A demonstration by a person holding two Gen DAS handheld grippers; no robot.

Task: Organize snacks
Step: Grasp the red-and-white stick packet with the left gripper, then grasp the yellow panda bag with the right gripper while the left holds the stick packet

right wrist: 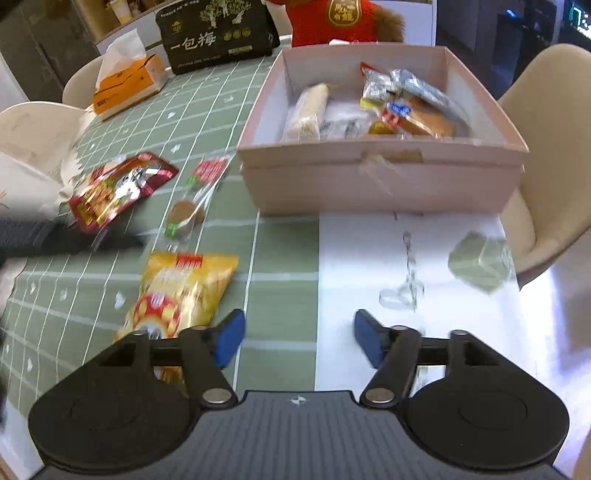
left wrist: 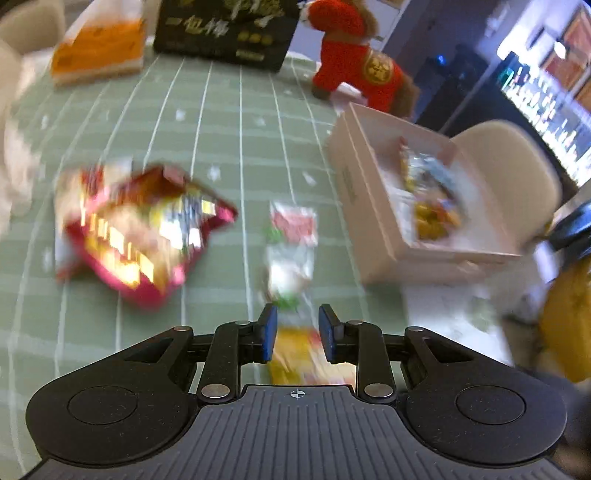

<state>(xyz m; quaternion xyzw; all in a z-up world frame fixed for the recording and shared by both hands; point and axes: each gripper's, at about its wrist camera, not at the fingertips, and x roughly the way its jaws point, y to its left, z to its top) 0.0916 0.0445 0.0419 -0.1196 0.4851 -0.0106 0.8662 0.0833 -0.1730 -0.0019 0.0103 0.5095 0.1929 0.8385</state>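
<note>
Snacks lay loose on my green checked tablecloth (right wrist: 280, 295): a yellow crisp packet (right wrist: 181, 291) and a red foil pouch (right wrist: 118, 188), short of the pink cardboard box (right wrist: 380, 177). My left gripper (left wrist: 297, 332) stood narrow, gripping nothing; my right gripper (right wrist: 299, 338) stood wide, empty.

Left wrist view smeared throughout: red pouch (left wrist: 144, 232) and clear packet (left wrist: 291, 251) illegible. Yellow bag (left wrist: 303, 358) half hidden behind tongs (left wrist: 298, 332). Plush (right wrist: 340, 18) cut off at top edge. Box (left wrist: 373, 229) contents blurred.
</note>
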